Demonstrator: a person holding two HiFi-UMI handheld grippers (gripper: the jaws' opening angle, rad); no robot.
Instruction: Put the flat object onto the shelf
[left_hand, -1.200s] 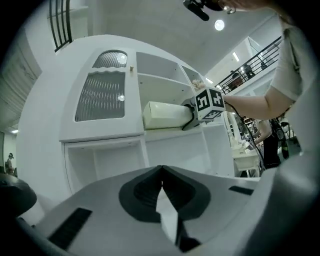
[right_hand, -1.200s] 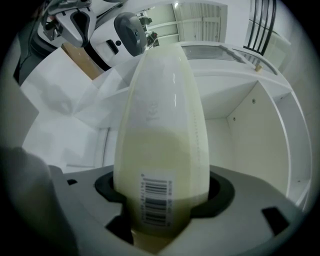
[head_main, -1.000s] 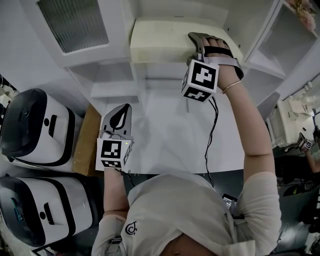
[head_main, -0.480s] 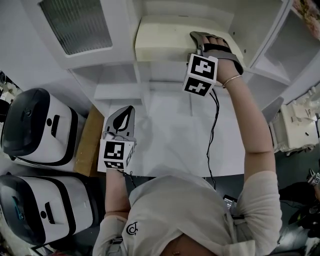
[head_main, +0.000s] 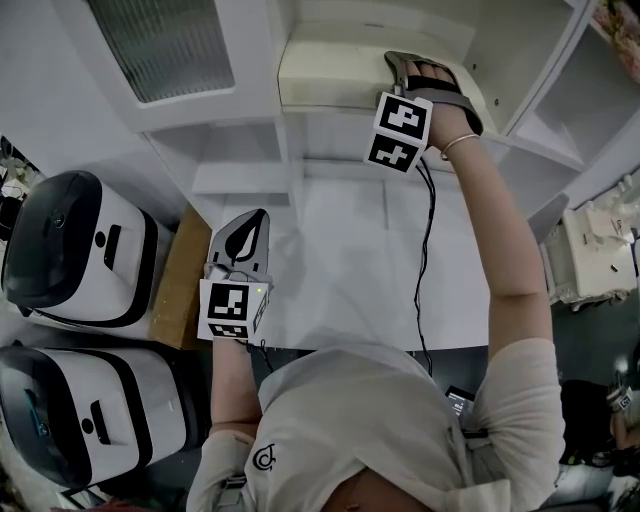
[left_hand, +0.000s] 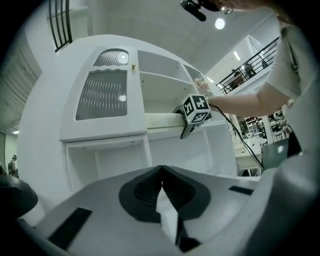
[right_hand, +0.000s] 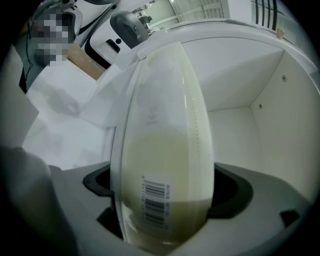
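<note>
White shelf (right_hand: 245, 80), cream barcoded flat object (right_hand: 165, 125)

Shirt (head_main: 370, 430): pale grey, short-sleeved, with a small dark ring-shaped logo (head_main: 262, 458) on its left chest. Far from the shirt, a thin bracelet (head_main: 458, 143) circles the right hand's (head_main: 435, 85) wrist. A thin black cable (head_main: 426, 260) trails down to the shirt.

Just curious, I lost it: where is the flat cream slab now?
Head view, top centre: the flat cream rectangular slab lies on the white cabinet shelf, between the jaws of the right hand-held gripper, which have just been opening.
</note>
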